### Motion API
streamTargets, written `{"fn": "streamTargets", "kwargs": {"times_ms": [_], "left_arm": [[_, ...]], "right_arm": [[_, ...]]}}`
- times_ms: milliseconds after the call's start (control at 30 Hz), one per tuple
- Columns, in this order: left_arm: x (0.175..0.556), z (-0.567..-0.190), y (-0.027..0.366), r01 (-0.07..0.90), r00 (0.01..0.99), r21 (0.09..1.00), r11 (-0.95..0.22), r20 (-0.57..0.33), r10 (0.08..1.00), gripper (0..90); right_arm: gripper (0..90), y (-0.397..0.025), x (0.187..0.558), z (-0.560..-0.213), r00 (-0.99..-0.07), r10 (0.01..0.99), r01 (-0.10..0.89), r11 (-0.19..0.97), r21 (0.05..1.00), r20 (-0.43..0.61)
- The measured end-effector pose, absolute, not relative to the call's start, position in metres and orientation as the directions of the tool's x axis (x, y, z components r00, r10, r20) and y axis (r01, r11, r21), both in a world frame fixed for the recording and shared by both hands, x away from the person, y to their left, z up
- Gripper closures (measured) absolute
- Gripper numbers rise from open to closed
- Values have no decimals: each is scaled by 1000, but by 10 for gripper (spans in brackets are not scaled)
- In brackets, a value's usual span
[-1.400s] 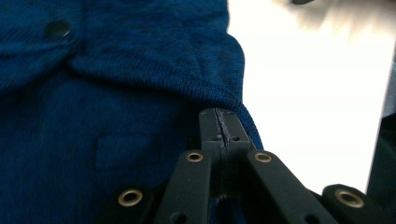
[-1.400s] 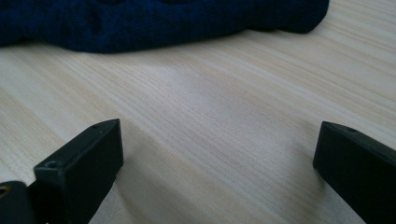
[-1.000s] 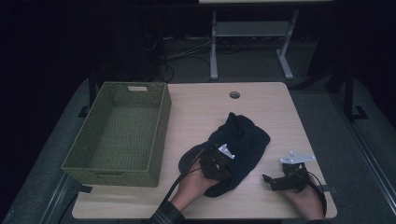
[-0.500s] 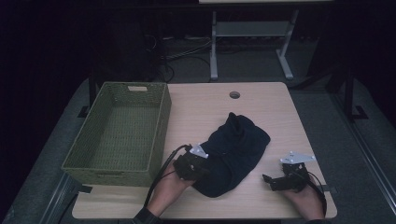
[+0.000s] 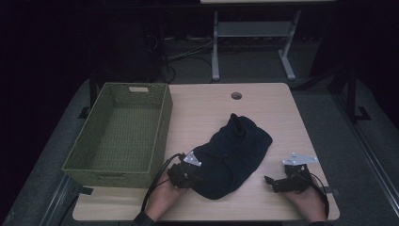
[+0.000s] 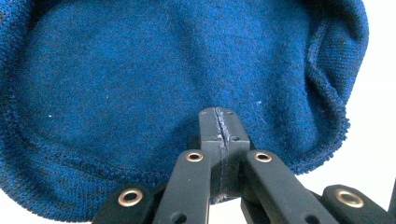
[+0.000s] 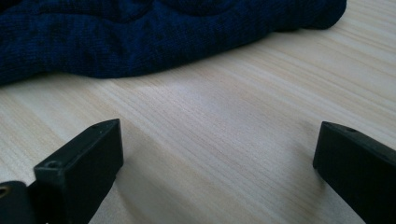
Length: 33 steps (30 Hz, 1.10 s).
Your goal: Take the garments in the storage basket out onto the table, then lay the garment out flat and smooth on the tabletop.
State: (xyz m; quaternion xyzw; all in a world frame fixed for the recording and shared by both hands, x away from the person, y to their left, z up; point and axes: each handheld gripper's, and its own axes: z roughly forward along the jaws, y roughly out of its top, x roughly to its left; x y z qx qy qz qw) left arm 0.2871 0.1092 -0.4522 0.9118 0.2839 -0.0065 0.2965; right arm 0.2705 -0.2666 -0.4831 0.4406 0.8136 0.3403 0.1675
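Note:
A dark blue knit garment (image 5: 233, 153) lies bunched on the wooden table (image 5: 202, 108), right of centre. At the garment's near left edge, my left gripper (image 5: 188, 173) is held in a hand. In the left gripper view its jaws are pressed together, so the left gripper (image 6: 219, 128) is shut, with the knit garment (image 6: 154, 79) and its hem gathered around the tips. My right gripper (image 5: 275, 181) rests low on the table to the right of the garment, apart from it. Its jaws stand wide apart, the right gripper (image 7: 217, 158) open over bare wood, with the garment (image 7: 140, 42) lying ahead.
An empty green woven basket (image 5: 162, 125) stands along the table's left side, close to my left hand. A round cable hole (image 5: 236, 95) sits near the table's far edge. A white desk frame (image 5: 216, 52) and cables are on the dark floor beyond.
My left gripper has moved from the top of the garment leftward and nearer, to its left edge, and the cloth has stretched that way. The right gripper has stayed put.

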Motion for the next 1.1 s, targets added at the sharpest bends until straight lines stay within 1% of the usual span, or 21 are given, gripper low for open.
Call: {"fn": "streamTargets", "kwargs": {"times_ms": [100, 200, 367, 433, 467, 500, 600, 633, 733, 800, 900, 933, 1000, 1067, 1100], "left_arm": [[287, -452, 109, 512, 844, 532, -674, -167, 509, 899], [286, -451, 107, 512, 844, 529, -677, -161, 512, 899], [289, -453, 109, 530, 836, 538, -655, -200, 511, 900], [290, -454, 110, 535, 834, 541, -649, -212, 510, 900], [290, -454, 110, 535, 834, 541, -649, -212, 510, 900], [290, -454, 111, 536, 833, 543, -646, -217, 509, 900], [291, -454, 112, 540, 831, 544, -643, -222, 510, 900], [291, -455, 112, 541, 830, 545, -640, -223, 512, 900], [291, -454, 111, 542, 829, 542, -642, -222, 513, 900], [291, -454, 111, 539, 831, 540, -647, -216, 512, 900], [291, -454, 111, 538, 831, 542, -645, -216, 512, 900], [291, -454, 111, 534, 834, 544, -647, -213, 510, 900], [291, -454, 112, 541, 830, 543, -643, -222, 511, 900], [291, -454, 111, 541, 831, 542, -644, -223, 510, 900], [292, -454, 111, 540, 831, 541, -645, -222, 510, 900]], "right_arm": [[15, -267, 272, -483, -561, 828, 602, 384, 700, 28], [53, -268, 273, -478, -549, 835, 605, 386, 696, 15], [61, -269, 274, -464, -545, 838, 597, 363, 716, 29], [89, -267, 281, -457, -552, 833, 594, 361, 719, 38], [89, -267, 281, -457, -552, 833, 594, 361, 719, 38], [130, -266, 288, -452, -555, 830, 592, 349, 726, 52], [144, -264, 295, -447, -555, 829, 593, 339, 731, 65], [158, -260, 304, -442, -563, 824, 587, 343, 733, 65], [177, -253, 315, -436, -574, 816, 582, 345, 736, 72], [209, -246, 323, -431, -588, 805, 573, 353, 740, 72], [216, -240, 332, -428, -598, 798, 569, 357, 741, 74], [241, -235, 341, -426, -604, 795, 568, 372, 735, 64], [284, -236, 348, -425, -601, 797, 557, 366, 745, 58], [300, -238, 353, -424, -596, 801, 562, 363, 743, 60], [326, -240, 356, -424, -589, 805, 567, 358, 741, 62]]}}
